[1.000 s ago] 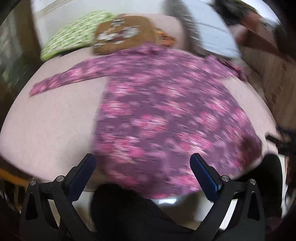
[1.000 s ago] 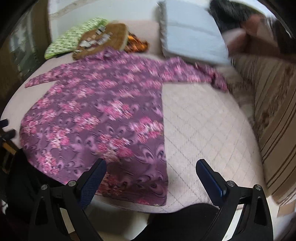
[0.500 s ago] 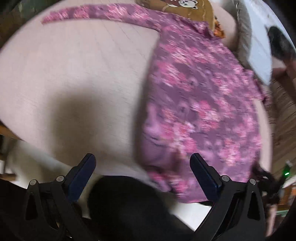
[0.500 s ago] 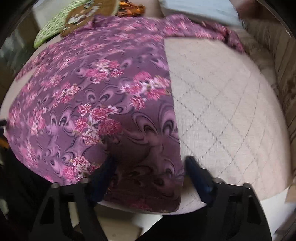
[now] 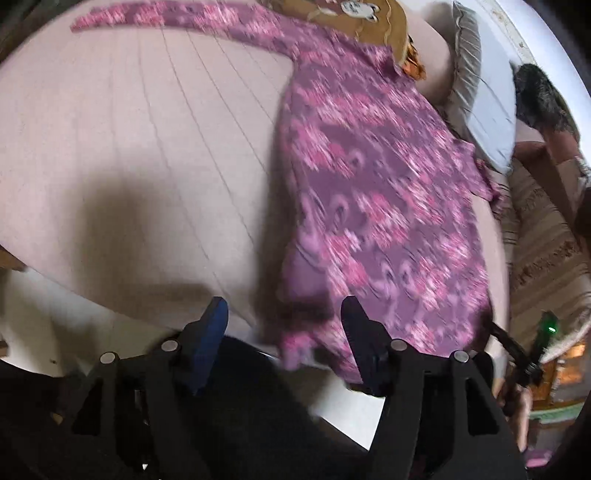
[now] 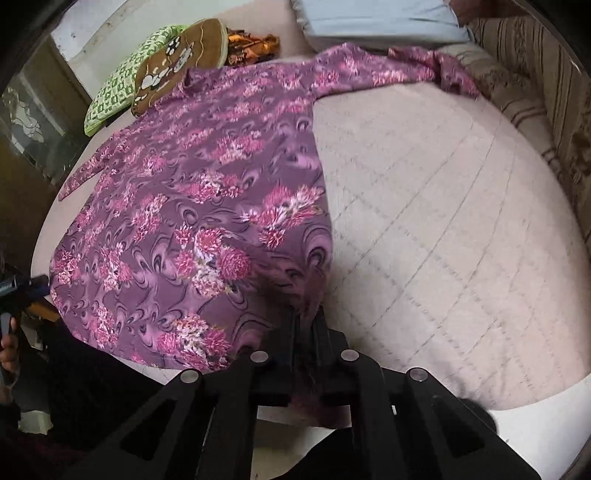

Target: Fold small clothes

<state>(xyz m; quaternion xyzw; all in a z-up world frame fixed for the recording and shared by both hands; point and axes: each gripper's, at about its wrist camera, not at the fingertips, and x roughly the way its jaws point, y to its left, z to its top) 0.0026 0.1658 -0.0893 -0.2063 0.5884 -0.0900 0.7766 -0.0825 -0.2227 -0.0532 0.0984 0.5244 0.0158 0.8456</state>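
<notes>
The purple floral dress (image 6: 207,206) lies spread flat on the bed (image 6: 443,229). My right claw (image 6: 304,325) has just closed, pinching its hem corner; my left claw (image 5: 284,325), closing, straddles the other corner ungripped. Thin, limp fabric; corners hold best.

A home bedroom — quilted pink bedspread (image 6: 443,221), pale blue pillow (image 6: 369,18), striped blanket (image 6: 535,74), folded clothes (image 6: 147,74) piled at the head — plainly lived in.
</notes>
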